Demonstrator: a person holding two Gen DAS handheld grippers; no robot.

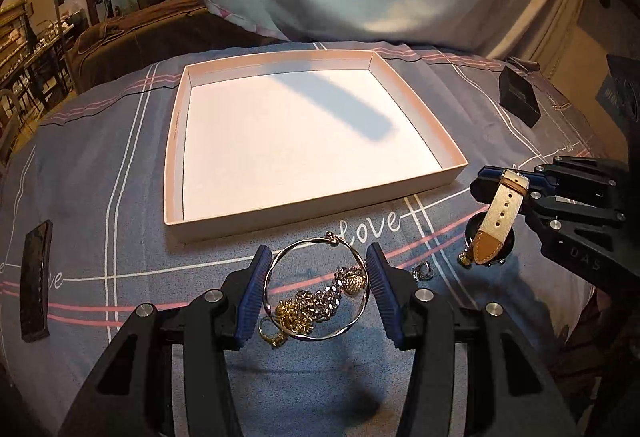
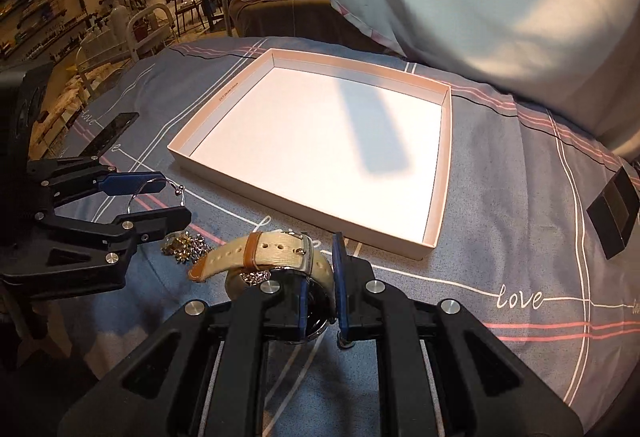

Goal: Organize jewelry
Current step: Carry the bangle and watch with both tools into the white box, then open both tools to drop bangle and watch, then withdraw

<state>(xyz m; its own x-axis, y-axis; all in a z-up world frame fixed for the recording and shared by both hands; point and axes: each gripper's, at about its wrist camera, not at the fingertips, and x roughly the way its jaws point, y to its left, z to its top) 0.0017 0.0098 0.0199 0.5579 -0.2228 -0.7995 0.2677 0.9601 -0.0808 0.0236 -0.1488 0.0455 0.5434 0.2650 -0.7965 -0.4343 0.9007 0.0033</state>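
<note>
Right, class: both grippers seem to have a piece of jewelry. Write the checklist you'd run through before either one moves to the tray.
1. Right gripper shut on the watch: ok.
2. Left gripper holding the bangle: cannot tell; pads span it.
3. Chains free of the bangle: cannot tell.
4. Tray floor bare: ok.
5. Grippers apart from each other: ok.
6. Watch strap hanging loose, not snagged: ok.
</note>
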